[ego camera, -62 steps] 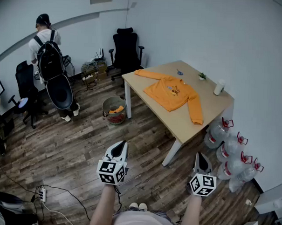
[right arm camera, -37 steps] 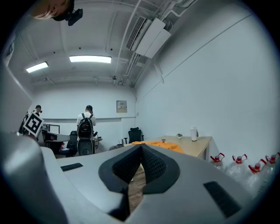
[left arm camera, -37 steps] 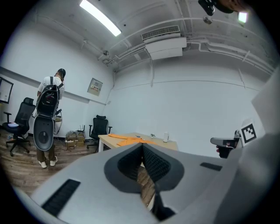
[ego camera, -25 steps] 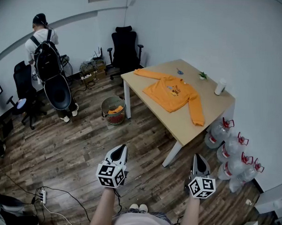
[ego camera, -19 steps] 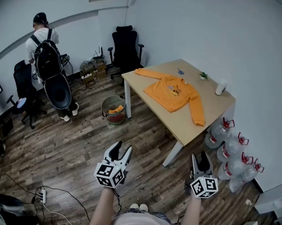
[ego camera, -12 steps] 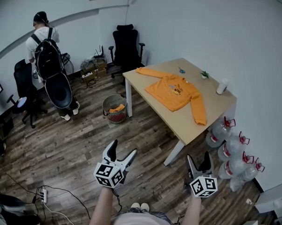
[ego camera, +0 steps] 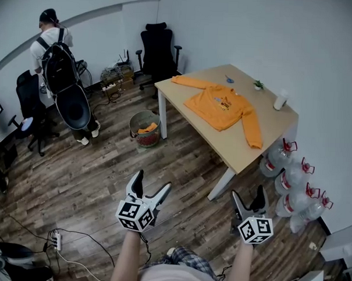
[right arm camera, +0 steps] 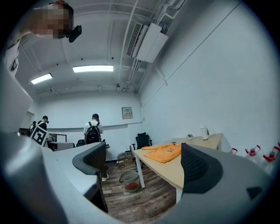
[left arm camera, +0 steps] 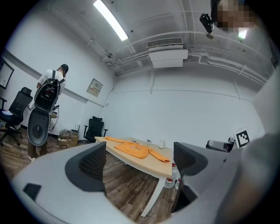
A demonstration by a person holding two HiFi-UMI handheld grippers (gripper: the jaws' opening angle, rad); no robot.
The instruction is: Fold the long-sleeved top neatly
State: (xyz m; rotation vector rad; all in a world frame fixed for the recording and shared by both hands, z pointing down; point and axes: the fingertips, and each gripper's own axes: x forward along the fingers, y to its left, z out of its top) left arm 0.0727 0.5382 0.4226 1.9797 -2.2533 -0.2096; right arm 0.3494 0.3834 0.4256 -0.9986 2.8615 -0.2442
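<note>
An orange long-sleeved top [ego camera: 224,107] lies spread flat on a light wooden table [ego camera: 239,151], one sleeve toward the far corner and the other hanging toward the near edge. It also shows in the left gripper view as the top [left arm camera: 135,150] and in the right gripper view as the top [right arm camera: 164,153]. My left gripper [ego camera: 152,184] and right gripper [ego camera: 248,195] hover over the floor, well short of the table. Both have just been opening and stand open, with nothing between the jaws of the left gripper [left arm camera: 140,166] or the right gripper [right arm camera: 144,168].
A wastebasket [ego camera: 144,130] stands by the table's left leg, and a black office chair [ego camera: 157,57] is behind it. Water bottles [ego camera: 291,177] line the right wall. A white cup [ego camera: 279,101] and small plant [ego camera: 258,84] sit on the table's far side. A person with a backpack [ego camera: 57,62] stands at left.
Both grippers went from shut to wide open. They have sunk slightly lower in the head view, and the table has shifted a little to the right.
</note>
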